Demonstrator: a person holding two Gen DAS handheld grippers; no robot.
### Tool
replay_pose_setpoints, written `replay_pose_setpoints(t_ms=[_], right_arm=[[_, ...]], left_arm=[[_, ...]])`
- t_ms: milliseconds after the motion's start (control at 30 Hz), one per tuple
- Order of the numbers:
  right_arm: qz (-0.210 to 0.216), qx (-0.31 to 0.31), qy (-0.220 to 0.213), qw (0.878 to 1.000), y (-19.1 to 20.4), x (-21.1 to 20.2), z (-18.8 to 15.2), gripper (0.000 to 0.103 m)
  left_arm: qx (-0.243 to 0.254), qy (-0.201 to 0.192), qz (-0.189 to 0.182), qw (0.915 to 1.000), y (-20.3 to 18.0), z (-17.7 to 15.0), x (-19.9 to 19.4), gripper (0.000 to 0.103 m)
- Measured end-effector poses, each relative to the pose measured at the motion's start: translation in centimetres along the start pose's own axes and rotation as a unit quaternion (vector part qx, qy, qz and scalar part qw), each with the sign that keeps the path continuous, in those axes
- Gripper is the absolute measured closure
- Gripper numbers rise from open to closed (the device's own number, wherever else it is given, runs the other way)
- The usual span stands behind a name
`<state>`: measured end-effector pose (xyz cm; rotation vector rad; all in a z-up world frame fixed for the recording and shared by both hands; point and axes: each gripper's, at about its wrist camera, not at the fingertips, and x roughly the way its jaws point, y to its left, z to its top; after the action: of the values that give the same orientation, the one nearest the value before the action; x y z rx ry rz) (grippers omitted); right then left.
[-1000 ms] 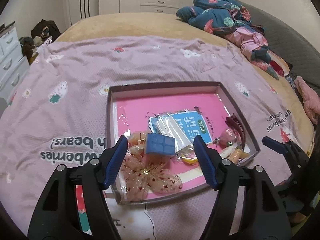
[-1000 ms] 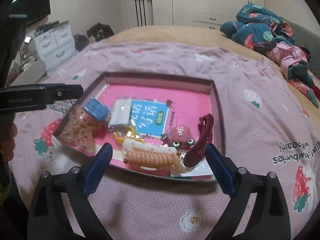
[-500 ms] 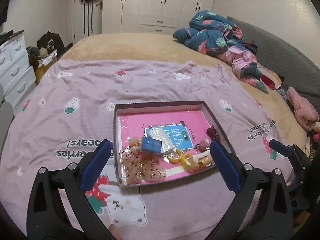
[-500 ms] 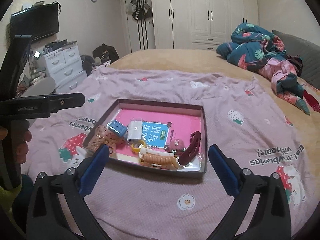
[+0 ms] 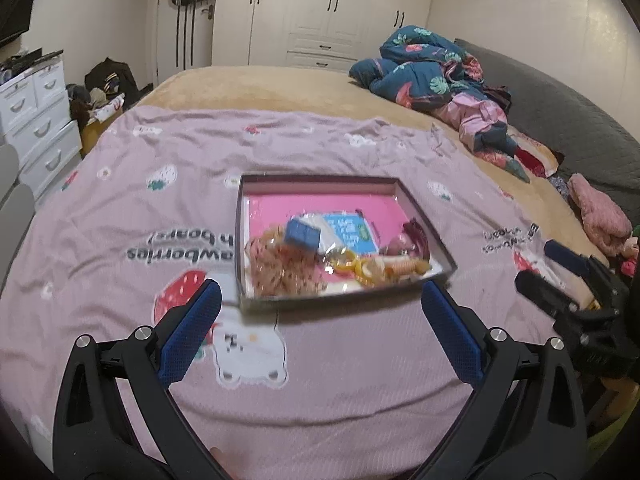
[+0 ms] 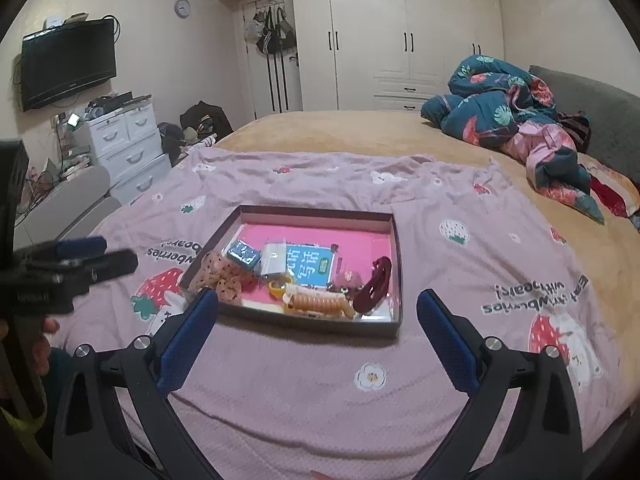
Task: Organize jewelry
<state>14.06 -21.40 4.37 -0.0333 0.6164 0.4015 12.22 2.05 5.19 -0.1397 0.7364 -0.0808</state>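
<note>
Both grippers hang above the near edge of the bed, jaws spread wide and holding nothing. Left gripper (image 5: 320, 300) has just been opening, with only bare blanket between its blue pads (image 5: 190, 338). Right gripper (image 6: 318, 308) is equally wide, its pads short of the box's near wall.

A shallow box (image 6: 394, 240) lies flat on the blanket, ahead of both grippers and apart from them. Its floor is pink. Crowded toward its near side are a blue case (image 6: 244, 255), a clear packet (image 6: 276, 260) on a blue printed card (image 6: 312, 266), a sheer spotted bow (image 6: 218, 278) at the left, a yellow ring (image 6: 278, 286), a coiled tan hair tie (image 6: 318, 304), a small pink plush piece (image 6: 348, 280) and a dark red claw clip (image 6: 376, 286) at the right.

Under the box spreads a lilac blanket (image 6: 460, 280) printed with strawberries and bears, over a tan bedspread (image 6: 360, 132). A bundled teal quilt (image 6: 492, 96) sits at the far right. White drawers (image 6: 128, 148) and a wall television (image 6: 68, 62) stand at the left, wardrobes (image 6: 400, 36) behind.
</note>
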Motion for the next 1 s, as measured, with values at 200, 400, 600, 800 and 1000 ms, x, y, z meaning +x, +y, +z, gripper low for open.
replay_pose_setpoints(t_ms=[200,400,600,800,1000], right_arm=[[-0.004,0.016,0.010,1.000,-0.1,-0.4,-1.2,0.004],[-0.009,0.024,0.019,0.999,-0.2,-0.5,-2.0,0.004],[-0.009,0.019,0.016,1.000,-0.1,-0.9,-2.0,0.004],[-0.007,0.016,0.018,1.000,0.1,-0.9,-2.0,0.004],[-0.004,0.012,0.018,1.000,0.4,-1.0,-1.9,0.004]], left_arm=[[-0.005,0.003,0.004,1.0000,0.1,-1.8,-0.1,0.009],[-0.010,0.005,0.008,0.9999,0.5,-2.3,-0.2,0.009],[-0.012,0.004,0.009,0.9999,0.4,-2.4,-0.3,0.009],[-0.013,0.000,0.010,0.9999,0.3,-2.5,-0.7,0.009],[-0.011,-0.001,0.011,0.9999,0.2,-2.4,-1.0,0.009]])
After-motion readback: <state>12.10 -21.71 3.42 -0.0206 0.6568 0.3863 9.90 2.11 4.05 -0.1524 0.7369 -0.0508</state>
